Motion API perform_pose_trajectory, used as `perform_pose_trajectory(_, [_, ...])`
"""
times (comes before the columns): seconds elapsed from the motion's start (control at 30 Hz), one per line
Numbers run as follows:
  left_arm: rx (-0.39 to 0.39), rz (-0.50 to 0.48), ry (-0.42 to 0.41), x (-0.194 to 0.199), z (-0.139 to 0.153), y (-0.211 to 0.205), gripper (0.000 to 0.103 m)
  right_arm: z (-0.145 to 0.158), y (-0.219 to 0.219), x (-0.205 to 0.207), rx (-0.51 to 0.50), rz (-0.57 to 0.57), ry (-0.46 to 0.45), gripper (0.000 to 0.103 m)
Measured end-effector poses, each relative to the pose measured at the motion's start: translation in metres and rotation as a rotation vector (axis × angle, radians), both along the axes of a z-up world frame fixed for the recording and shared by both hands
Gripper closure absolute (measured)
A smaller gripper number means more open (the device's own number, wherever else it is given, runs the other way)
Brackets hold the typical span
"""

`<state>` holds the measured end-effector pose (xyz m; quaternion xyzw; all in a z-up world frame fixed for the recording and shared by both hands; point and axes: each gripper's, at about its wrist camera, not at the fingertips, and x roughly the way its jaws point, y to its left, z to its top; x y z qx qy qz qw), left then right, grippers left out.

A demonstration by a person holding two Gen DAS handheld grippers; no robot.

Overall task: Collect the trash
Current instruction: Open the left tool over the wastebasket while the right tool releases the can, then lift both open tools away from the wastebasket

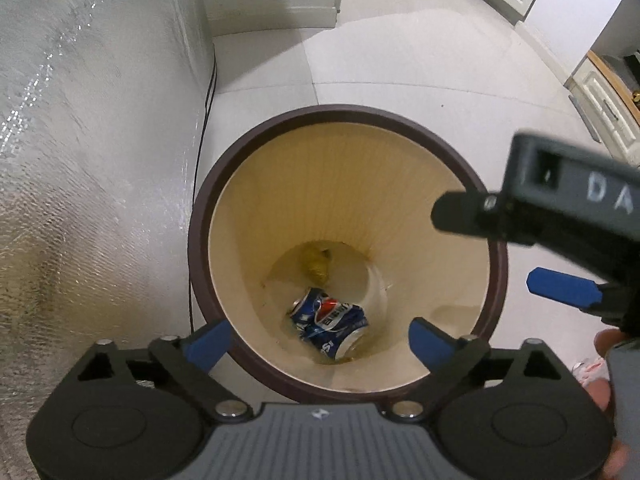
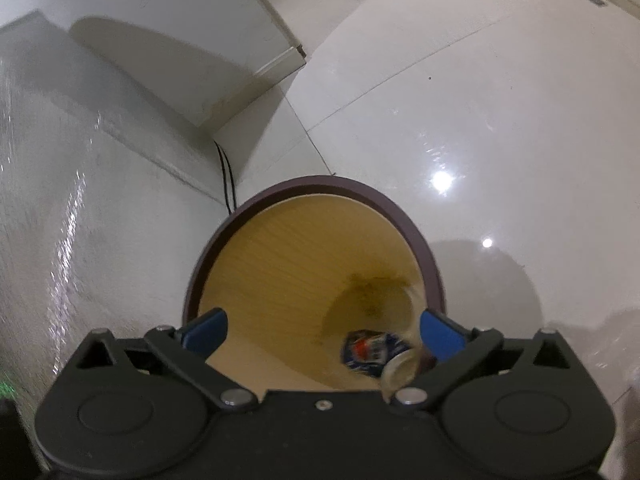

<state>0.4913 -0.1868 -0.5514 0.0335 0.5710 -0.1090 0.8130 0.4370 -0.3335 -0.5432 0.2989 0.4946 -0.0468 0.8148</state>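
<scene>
A round trash bin (image 1: 200, 216) with a brown rim and cream inside stands on the floor. At its bottom lie a crushed blue Pepsi can (image 1: 330, 322), a yellowish crumpled lump (image 1: 316, 266) and a pale cup-like piece (image 1: 376, 288). My left gripper (image 1: 320, 340) is open and empty above the bin's near rim. My right gripper (image 2: 322, 330) is open and empty above the bin (image 2: 430, 264); the can (image 2: 370, 350) shows blurred below it. The right gripper also shows in the left wrist view (image 1: 560, 216), over the bin's right rim.
A silver foil-covered surface (image 1: 80, 160) rises left of the bin, with a black cable (image 1: 204, 120) running down beside it. White wall corner and baseboard (image 1: 276, 12) stand behind. Glossy tiled floor (image 2: 480, 120) spreads to the right. Cabinets (image 1: 600, 100) at far right.
</scene>
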Motion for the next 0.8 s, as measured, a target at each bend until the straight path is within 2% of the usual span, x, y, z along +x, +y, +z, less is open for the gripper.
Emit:
perform_pose_trajectory(0.13, [-0.001, 0.008, -0.003, -0.005, 0.008, 0.002, 0.0, 0.007, -0.003, -0.001, -0.049, 0.047, 0.01, 0.0])
perform_pose_trajectory(0.53, [0.034, 0.042, -0.035, -0.017, 0.032, 0.011, 0.0, 0.032, -0.008, -0.013, -0.221, 0.191, 0.042, 0.0])
perform_pose_trajectory(0.8, [0.053, 0.068, -0.043, -0.032, 0.046, 0.025, 0.0, 0.045, -0.006, -0.029, -0.287, 0.241, 0.063, 0.0])
